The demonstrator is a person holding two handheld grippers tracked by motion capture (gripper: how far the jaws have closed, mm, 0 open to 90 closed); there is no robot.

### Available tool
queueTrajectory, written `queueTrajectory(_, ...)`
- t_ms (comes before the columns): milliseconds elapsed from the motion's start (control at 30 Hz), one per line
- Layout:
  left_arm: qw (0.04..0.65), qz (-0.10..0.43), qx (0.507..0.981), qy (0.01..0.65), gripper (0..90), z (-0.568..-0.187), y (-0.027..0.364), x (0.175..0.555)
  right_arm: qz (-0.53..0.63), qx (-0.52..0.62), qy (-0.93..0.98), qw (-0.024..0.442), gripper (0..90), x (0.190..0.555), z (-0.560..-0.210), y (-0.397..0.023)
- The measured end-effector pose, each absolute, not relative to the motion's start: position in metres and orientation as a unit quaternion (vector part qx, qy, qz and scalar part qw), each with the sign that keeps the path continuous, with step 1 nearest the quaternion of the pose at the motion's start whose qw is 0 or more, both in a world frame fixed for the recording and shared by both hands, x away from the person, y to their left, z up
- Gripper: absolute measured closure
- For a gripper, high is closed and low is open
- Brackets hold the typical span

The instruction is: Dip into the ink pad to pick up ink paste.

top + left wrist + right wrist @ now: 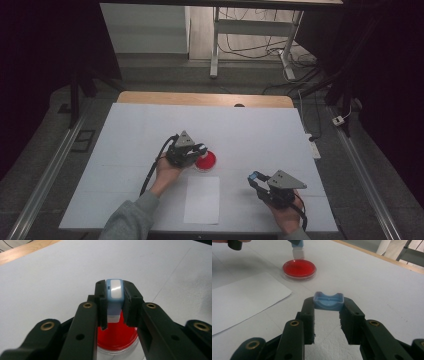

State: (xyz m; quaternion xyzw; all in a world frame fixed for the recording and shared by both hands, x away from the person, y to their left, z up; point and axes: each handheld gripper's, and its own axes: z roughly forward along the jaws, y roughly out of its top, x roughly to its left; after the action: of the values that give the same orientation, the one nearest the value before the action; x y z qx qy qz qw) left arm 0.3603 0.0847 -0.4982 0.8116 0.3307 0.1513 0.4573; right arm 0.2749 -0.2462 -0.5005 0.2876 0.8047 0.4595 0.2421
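A round dish of red stuff (206,161) (117,337) (299,268) lies near the middle of the white table. My left gripper (202,149) (114,293) is shut on a small blue and white block (114,290), whose white lower end hangs just over the dish's near rim. That block (297,247) also shows at the top of the right gripper view. To the front right, my right gripper (254,177) (328,305) is shut on a small blue cap (328,301) with a curved top edge, held a little above the table.
A white sheet of paper (202,200) (244,297) lies in front of the dish, near the table's front edge. The white tabletop (140,130) has a wooden strip (205,99) along its far side. Desk legs and cables stand on the floor beyond.
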Motion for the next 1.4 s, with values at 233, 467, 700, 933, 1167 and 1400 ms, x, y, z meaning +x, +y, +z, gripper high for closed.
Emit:
queueTrajectory(233, 0.467, 0.136, 0.808, 0.332, 76.1, -0.495, 0.090, 0.360, 0.458, 0.288, 0.805, 0.242, 65.6, 0.275, -0.501, -0.246)
queueTrajectory(467, 0.471, 0.126, 0.811, 0.324, 76.1, -0.490, 0.093, 0.359, 0.458, 0.288, 0.805, 0.242, 65.6, 0.275, -0.501, -0.246)
queueTrajectory(700, 0.472, 0.122, 0.812, 0.321, 76.1, -0.488, 0.094, 0.357, 0.457, 0.288, 0.806, 0.244, 65.6, 0.275, -0.501, -0.246)
queueTrajectory(933, 0.475, 0.121, 0.812, 0.317, 76.1, -0.484, 0.096, 0.355, 0.458, 0.288, 0.805, 0.242, 65.6, 0.276, -0.501, -0.246)
queueTrajectory(1167, 0.480, 0.115, 0.809, 0.319, 76.1, -0.481, 0.099, 0.355, 0.457, 0.288, 0.806, 0.242, 65.6, 0.276, -0.501, -0.246)
queueTrajectory(1400, 0.487, 0.106, 0.808, 0.314, 76.0, -0.476, 0.100, 0.351, 0.458, 0.288, 0.806, 0.241, 65.6, 0.276, -0.502, -0.246)
